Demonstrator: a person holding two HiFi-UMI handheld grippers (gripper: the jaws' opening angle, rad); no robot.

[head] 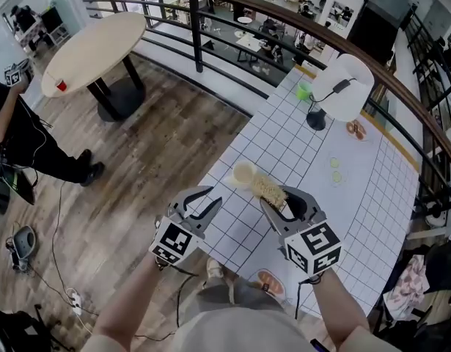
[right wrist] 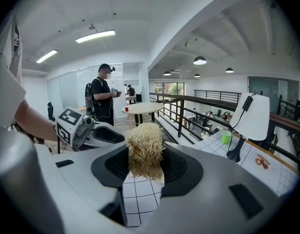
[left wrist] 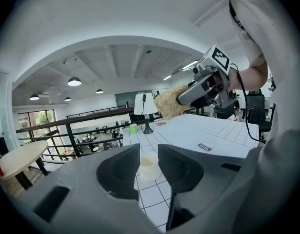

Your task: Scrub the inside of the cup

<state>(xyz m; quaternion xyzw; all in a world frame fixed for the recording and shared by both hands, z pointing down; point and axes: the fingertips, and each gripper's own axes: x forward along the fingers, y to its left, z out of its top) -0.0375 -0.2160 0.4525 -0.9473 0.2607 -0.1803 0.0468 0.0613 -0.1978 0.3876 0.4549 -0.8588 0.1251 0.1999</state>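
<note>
Head view shows the cream cup (head: 244, 173) standing upright.

Through the left gripper's (left wrist: 149, 150) parted jaws the cup (left wrist: 149, 167) is seen on the bench (left wrist: 208, 130); a scrubber (left wrist: 168, 104) is held above the cup.

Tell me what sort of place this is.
Probably an upper gallery in an open-plan office or lab. A railing overlooks desks on a lower floor. Up here a white grid-patterned table carries a lamp, and a round table stands on wood flooring.
</note>
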